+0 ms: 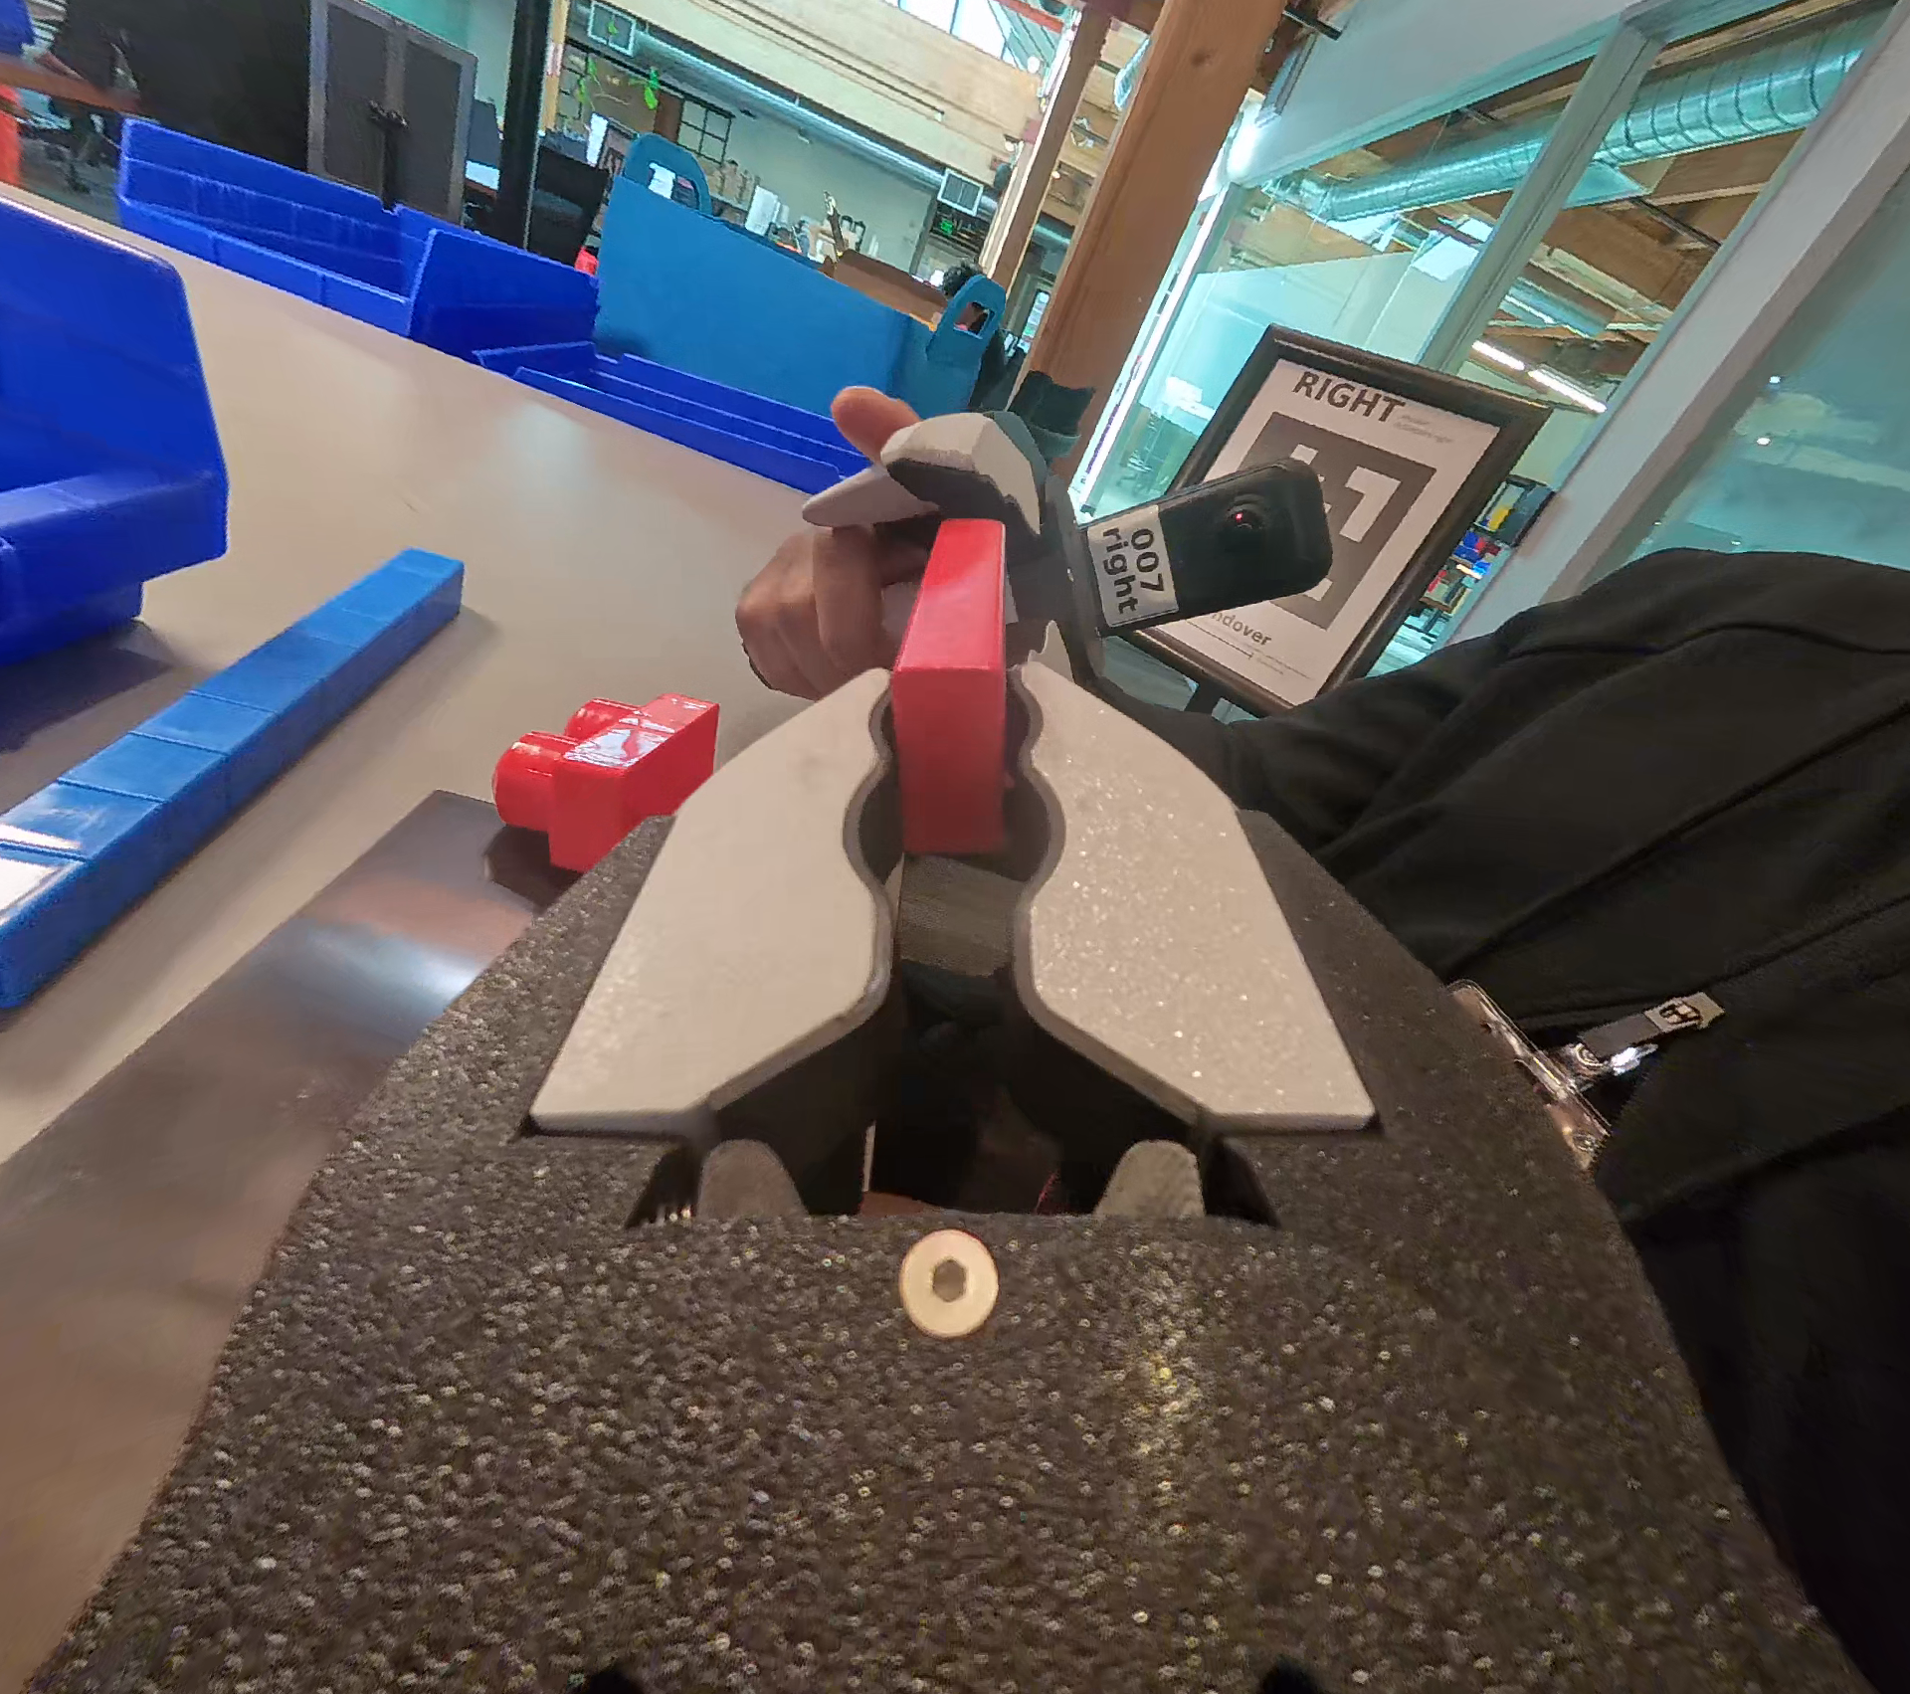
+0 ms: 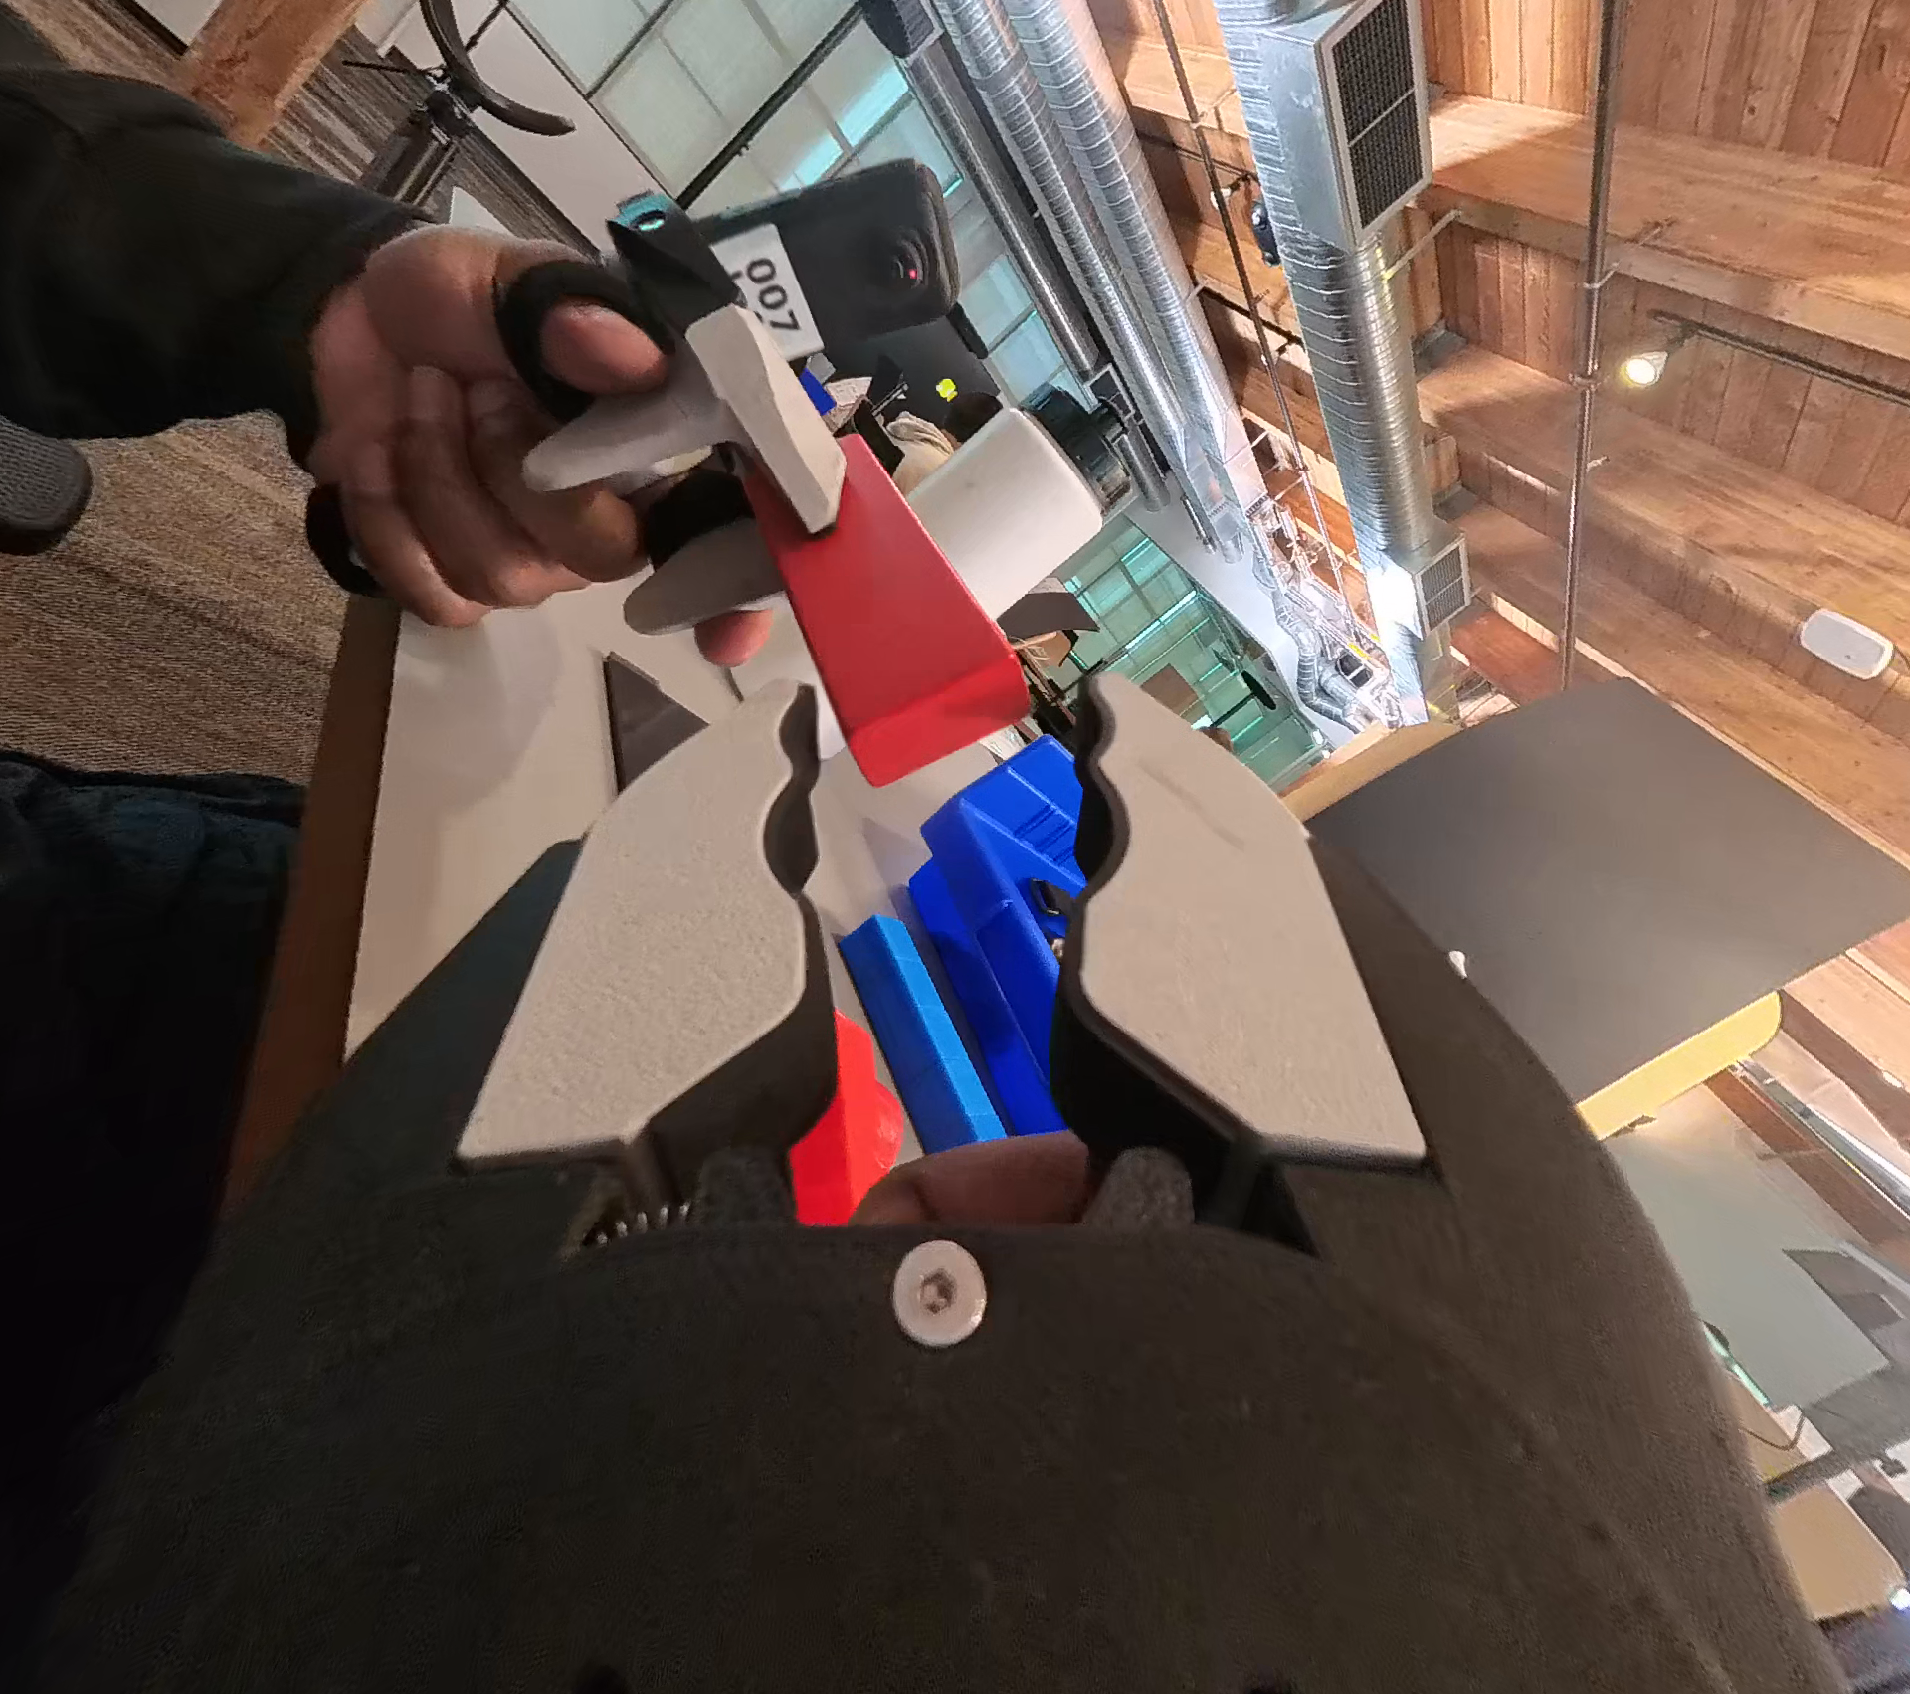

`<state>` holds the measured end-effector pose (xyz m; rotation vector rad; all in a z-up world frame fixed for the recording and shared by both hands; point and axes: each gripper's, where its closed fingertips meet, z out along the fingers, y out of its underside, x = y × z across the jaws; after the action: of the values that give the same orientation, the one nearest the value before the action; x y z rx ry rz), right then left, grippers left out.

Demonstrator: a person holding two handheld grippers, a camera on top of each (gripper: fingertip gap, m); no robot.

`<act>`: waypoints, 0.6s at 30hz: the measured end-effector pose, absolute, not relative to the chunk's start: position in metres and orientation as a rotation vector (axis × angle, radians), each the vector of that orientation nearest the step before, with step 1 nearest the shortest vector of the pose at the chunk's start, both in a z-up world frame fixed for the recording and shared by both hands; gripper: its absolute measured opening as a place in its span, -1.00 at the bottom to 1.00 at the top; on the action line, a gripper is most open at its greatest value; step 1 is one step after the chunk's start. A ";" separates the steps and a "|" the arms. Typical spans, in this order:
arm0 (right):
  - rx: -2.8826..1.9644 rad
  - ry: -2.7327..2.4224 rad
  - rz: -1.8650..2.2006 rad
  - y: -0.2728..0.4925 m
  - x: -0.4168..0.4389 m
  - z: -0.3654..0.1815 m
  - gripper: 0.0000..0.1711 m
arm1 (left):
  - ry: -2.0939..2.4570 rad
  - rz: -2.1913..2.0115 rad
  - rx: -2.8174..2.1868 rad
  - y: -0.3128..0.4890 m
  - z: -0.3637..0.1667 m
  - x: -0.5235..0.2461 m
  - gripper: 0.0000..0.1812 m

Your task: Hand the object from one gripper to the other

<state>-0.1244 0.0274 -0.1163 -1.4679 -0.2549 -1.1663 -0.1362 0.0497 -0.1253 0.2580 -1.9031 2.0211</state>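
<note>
Room: open workshop with timber beams, metal ducting and glass partitions; a framed sign [image 1: 1509, 446] stands at the far table edge.
Table [image 1: 620, 508]: pale top, bearing items not in use.
Blue bins [image 1: 93, 456]: several, along the far and left sides of the table, well apart from the exchange.
Blue bar [image 1: 238, 745]: long, lying flat on the table, untouched.
Right gripper [image 2: 946, 699]: fingers spread wide, gripping nothing. The free end of the object sits at its mouth, level with the fingertips. No contact with either pad can be made out.
Left gripper [image 1: 951, 688]: fingers closed firmly on the object's other end, carrying all of it.
Red block [image 1: 956, 601]: the task's thing; a flat oblong held in the air above the table, spanning the gap between the two tools.
Red studded brick [image 1: 610, 766]: on the table beside the left gripper, not involved.
Step in hand: approach for the handover; transfer judged not yet made.
Next move: the receiving tool should advance so the block end lies deeper between its pads, then close squarely on the flat faces. Only after that grip is sound should the giving tool let go.
Risk: early release would drop the block onto the table.
</note>
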 end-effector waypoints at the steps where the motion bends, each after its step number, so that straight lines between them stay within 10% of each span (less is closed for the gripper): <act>1: -1.469 -0.258 -1.165 0.028 -0.125 -0.117 -0.45 | -1.901 2.011 0.256 0.050 -0.126 -0.137 -0.81; 18: -1.542 -0.325 -1.185 0.038 -0.126 -0.132 -0.58 | -1.890 1.900 0.346 0.047 -0.134 -0.136 -0.80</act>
<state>-0.1263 0.0385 -0.1317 -1.5415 -0.3252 -1.1846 -0.1355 0.0472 -0.1337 0.3463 -1.8905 1.9000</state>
